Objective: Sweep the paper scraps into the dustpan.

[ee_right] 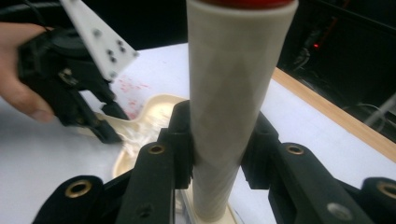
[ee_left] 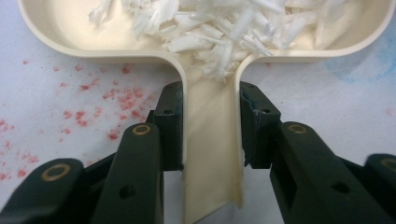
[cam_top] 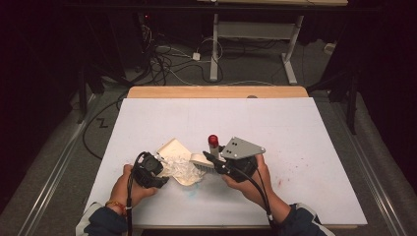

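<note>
Left gripper (ee_left: pixel 210 135) clamps the dustpan (ee_left: pixel 70 32) by its handle, pinning it flat; paper shreds (ee_left: pixel 224 28) lie just ahead of its jaws. Right gripper (ee_right: pixel 217 140) grips the brush (cam_top: pixel 205 158) handle upright, bristles at the pan mouth for sweeping.

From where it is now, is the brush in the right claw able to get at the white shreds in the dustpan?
Probably yes. The right claw grips the brush by its handle, right beside the shreds, with nothing between. The left claw holds the dustpan by its handle at the other side.
</note>
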Action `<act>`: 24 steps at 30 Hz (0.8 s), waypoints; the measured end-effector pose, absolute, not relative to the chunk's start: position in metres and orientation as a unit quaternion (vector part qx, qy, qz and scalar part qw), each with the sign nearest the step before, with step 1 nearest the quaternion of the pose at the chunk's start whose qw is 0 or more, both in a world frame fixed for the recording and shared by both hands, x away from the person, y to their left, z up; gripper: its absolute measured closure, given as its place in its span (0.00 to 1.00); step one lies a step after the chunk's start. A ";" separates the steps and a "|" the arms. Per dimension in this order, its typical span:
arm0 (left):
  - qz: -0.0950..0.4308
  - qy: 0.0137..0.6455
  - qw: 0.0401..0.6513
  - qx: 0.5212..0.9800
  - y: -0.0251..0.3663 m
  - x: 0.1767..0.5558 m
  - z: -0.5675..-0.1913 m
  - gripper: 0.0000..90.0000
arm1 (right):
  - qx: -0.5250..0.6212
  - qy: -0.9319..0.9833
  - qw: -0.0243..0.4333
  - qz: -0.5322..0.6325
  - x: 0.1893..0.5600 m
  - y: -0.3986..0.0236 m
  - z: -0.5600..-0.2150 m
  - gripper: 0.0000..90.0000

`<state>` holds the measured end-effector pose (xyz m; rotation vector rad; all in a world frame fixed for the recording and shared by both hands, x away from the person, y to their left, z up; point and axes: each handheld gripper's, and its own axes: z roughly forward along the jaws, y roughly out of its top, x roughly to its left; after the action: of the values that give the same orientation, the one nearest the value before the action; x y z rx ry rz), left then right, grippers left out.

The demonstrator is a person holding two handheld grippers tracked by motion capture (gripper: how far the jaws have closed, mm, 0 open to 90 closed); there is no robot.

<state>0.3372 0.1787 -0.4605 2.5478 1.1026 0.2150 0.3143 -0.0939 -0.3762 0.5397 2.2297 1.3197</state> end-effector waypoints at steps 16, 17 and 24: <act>0.069 0.389 0.183 0.900 0.181 0.339 -0.461 0.71 | 0.256 0.768 0.300 0.505 0.383 -0.105 -0.355 0.78; 0.068 0.389 0.184 0.900 0.181 0.339 -0.461 0.71 | 0.265 0.761 0.313 0.502 0.391 -0.105 -0.357 0.78; 0.068 0.387 0.184 0.901 0.182 0.340 -0.461 0.71 | 0.276 0.753 0.369 0.469 0.438 -0.089 -0.386 0.78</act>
<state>0.3399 0.1819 -0.4612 2.5393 1.0923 0.1910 0.4380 -0.0888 -0.3859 0.7090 1.9327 1.2045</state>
